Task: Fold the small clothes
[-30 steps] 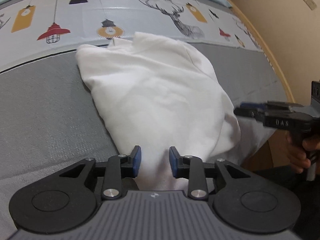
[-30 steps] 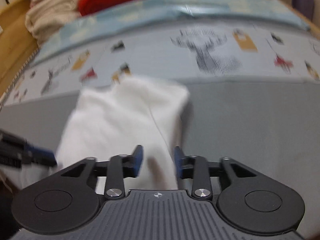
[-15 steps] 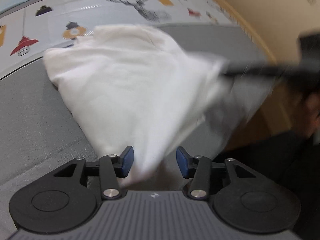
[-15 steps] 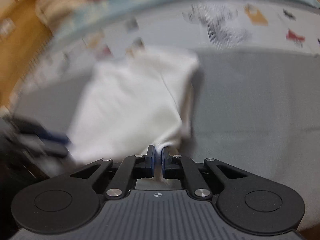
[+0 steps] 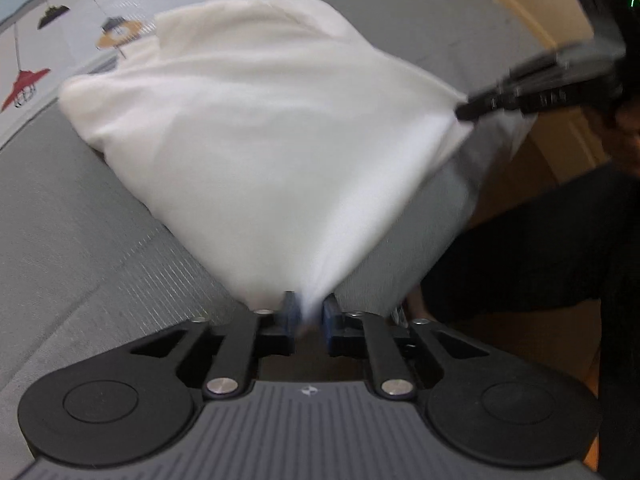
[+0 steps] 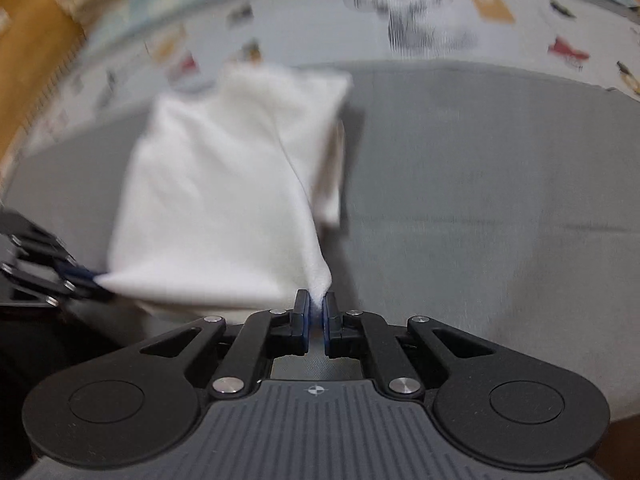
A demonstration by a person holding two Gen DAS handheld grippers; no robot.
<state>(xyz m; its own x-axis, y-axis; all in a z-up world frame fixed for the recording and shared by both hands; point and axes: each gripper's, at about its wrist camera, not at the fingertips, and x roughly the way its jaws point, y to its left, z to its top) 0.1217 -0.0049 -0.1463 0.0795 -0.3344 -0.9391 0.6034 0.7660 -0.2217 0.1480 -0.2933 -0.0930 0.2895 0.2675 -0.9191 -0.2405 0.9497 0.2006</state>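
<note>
Two near corners of white garment (image 5: pixel 248 152) pinched: right gripper (image 6: pixel 316 312) clamped, left gripper (image 5: pixel 307 312) fingers closing on cloth.

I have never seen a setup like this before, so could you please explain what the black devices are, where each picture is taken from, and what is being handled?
There is no robot arm here: a person holds a two-finger gripper in each hand, and a fisheye camera on each one looks forward along its fingers.

In the left wrist view, the left gripper fills the bottom of the picture. Its jaws are closing, with a corner of the white garment between them. The right gripper shows at the upper right of that view, at another corner.

In the right wrist view, the right gripper is shut on its corner of the white garment, and the left gripper shows at the left edge.

The garment lies on a grey bed cover, with a printed sheet of lamps and a deer behind it. Both pictures are motion-blurred.
</note>
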